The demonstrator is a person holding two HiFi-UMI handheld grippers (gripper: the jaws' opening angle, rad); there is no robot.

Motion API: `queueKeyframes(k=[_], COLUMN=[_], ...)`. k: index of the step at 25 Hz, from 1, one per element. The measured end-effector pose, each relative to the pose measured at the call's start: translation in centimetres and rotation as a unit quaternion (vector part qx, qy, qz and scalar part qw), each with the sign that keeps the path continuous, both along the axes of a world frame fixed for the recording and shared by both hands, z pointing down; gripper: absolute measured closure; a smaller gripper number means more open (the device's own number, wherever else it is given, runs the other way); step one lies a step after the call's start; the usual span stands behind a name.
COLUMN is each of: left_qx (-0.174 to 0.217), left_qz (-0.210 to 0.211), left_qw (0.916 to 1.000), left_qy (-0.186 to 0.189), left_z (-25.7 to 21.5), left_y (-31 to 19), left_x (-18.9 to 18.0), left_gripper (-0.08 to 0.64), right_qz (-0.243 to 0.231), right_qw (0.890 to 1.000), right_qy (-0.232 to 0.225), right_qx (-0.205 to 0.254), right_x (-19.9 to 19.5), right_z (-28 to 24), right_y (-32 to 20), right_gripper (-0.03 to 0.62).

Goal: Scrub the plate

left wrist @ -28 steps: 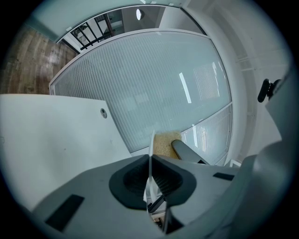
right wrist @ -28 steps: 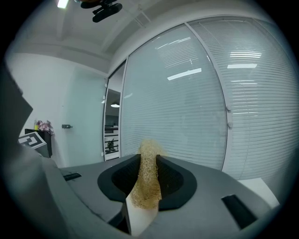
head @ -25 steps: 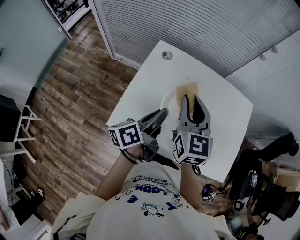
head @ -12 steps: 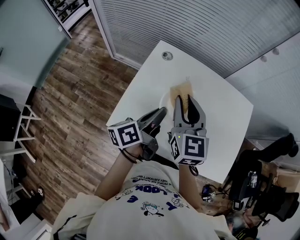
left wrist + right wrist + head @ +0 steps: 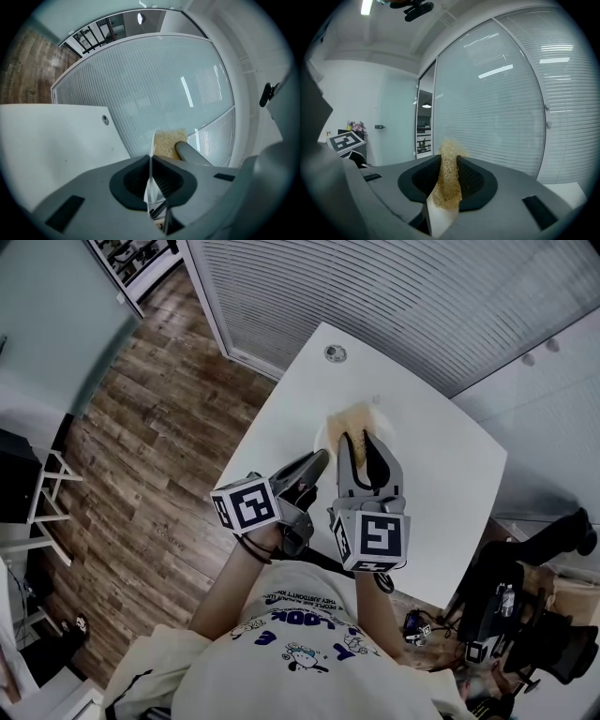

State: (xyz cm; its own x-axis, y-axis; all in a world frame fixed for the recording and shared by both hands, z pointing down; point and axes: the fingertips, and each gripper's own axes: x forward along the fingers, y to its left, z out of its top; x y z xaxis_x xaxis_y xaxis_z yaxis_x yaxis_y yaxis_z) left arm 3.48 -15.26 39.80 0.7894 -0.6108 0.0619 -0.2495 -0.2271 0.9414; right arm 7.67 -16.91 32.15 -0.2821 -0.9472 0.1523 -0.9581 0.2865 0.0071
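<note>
In the head view my left gripper (image 5: pixel 317 463) holds the near left rim of a white plate (image 5: pixel 323 436), most of which is hidden by the grippers. The left gripper view shows the plate (image 5: pixel 151 157) as a thin edge upright between the shut jaws of my left gripper (image 5: pixel 151 174). My right gripper (image 5: pixel 364 439) is shut on a tan mesh scrub pad (image 5: pixel 352 416) that rests over the plate. In the right gripper view the scrub pad (image 5: pixel 448 173) is squeezed between the pads of my right gripper (image 5: pixel 449 177), with the plate (image 5: pixel 434 218) just below.
The white table (image 5: pixel 441 474) has a round cable hole (image 5: pixel 334 352) at its far corner. Wooden floor (image 5: pixel 159 418) lies beyond its left edge and a slatted wall behind. Dark equipment (image 5: pixel 525 615) stands at the right.
My right gripper has moved left and a little farther away with the scrub pad across the plate. The left gripper has stayed nearly still on the plate.
</note>
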Motion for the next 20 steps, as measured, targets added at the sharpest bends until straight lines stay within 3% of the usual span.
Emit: queueKeyframes(k=[20], left_qx=[-0.001], left_qz=[-0.048], left_qw=[0.9987], left_qy=[0.014], left_z=[-0.8], left_y=[-1.9], left_x=[-3.1], left_gripper=[0.522], right_qz=[-0.036], right_qw=[0.999], right_qy=[-0.013], right_qx=[-0.016], right_x=[-2.6], right_z=[0.6], right_y=[1.1], right_gripper=[0.492])
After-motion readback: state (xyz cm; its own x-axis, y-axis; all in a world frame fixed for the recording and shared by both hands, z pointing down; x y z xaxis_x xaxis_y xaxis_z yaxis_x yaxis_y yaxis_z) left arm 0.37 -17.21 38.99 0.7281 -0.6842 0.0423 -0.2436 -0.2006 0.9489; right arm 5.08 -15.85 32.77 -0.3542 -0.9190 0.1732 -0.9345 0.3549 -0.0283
